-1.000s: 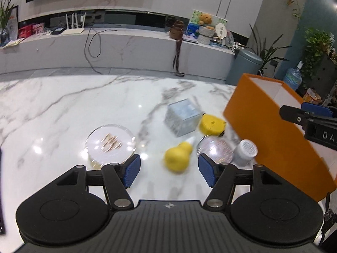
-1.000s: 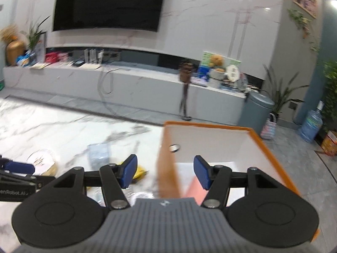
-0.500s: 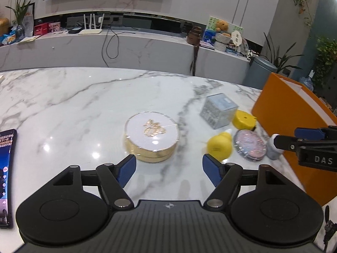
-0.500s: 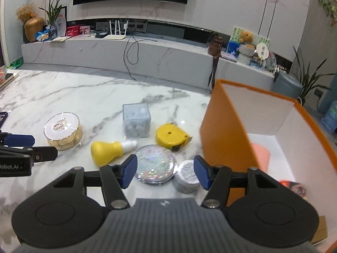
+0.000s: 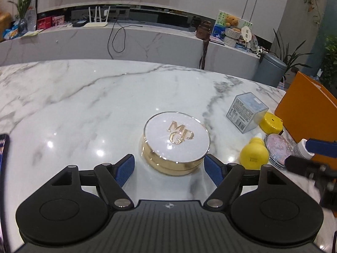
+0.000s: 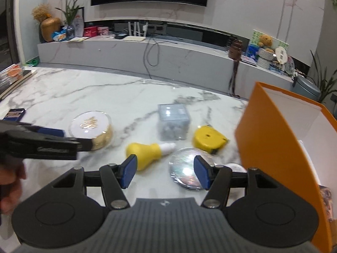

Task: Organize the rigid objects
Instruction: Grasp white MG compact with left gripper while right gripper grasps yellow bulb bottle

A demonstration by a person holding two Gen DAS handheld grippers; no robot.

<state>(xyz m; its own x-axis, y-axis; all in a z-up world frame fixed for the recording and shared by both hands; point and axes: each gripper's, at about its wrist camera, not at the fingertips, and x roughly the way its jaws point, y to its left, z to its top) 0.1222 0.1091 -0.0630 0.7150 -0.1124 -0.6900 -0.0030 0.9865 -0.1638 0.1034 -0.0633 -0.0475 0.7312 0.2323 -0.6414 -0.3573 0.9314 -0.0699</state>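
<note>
A round gold-and-white compact (image 5: 176, 141) lies on the marble table, just ahead of my open, empty left gripper (image 5: 169, 169); it also shows in the right wrist view (image 6: 91, 127). My right gripper (image 6: 165, 172) is open and empty, just short of a yellow bulb-shaped bottle (image 6: 147, 152) and a glittery round compact (image 6: 189, 170). A clear cube box (image 6: 173, 121), a yellow tape measure (image 6: 208, 138) and a small white-lidded jar (image 6: 233, 167) lie nearby. The orange box (image 6: 280, 147) stands open on the right.
A dark phone (image 5: 3, 168) lies at the table's left edge. A blue card (image 6: 14, 113) and a tray (image 6: 12, 78) sit at the far left. A low TV cabinet (image 6: 147, 57) runs behind the table.
My left gripper has swung left and closed in on the gold compact, now centred between its fingers. My right gripper has turned left from the orange box toward the yellow bottle and glittery compact.
</note>
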